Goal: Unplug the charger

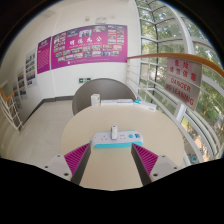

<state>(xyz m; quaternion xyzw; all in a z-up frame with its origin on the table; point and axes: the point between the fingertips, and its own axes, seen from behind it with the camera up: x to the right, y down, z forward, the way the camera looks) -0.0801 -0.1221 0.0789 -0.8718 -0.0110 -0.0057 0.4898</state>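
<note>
While the gripper (112, 160) hangs with fingers spread and empty, the small white plastic charger (114, 130) stands plugged into the white power strip (116, 138) on the round beige table (80, 130), just ahead; it looks light, rigid, best pinched at its sides

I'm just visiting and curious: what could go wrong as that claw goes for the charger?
The gripper is open, and the white charger stands in the power strip just ahead of its fingers. The strip lies loose on the round table, so a pull might lift or drag it along. The charger looks small, so the pink pads might slip off it.
</note>
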